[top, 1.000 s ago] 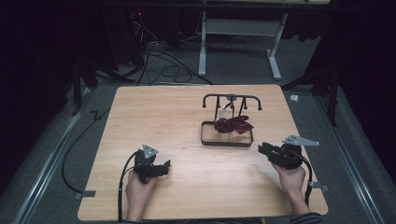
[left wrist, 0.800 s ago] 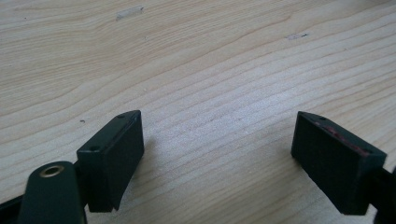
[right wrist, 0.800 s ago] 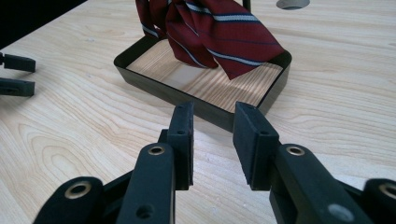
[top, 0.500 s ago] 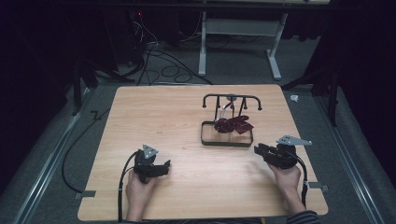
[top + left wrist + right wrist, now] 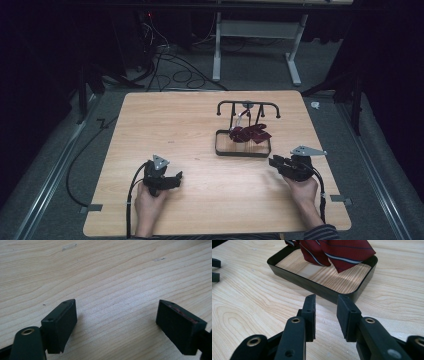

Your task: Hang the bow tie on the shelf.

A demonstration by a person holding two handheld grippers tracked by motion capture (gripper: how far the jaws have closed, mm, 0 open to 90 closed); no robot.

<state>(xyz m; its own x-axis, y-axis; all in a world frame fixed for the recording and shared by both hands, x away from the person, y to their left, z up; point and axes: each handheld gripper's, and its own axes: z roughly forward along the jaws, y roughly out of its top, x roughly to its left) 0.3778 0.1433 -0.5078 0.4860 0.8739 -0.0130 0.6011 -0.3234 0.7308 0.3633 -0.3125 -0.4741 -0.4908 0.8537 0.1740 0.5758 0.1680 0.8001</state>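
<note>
The dark red striped tie hung from the black metal rack over its black tray, so the right gripper, narrowly open and empty, pointed at it, while the left gripper waited wide open on the wooden table.

Light fell from above onto the wooden table, which showed bright while the floor and room around it sank into near black. The high view was soft and grainy. Both gripper views were sharper, with soft shadows under the jaws.
</note>
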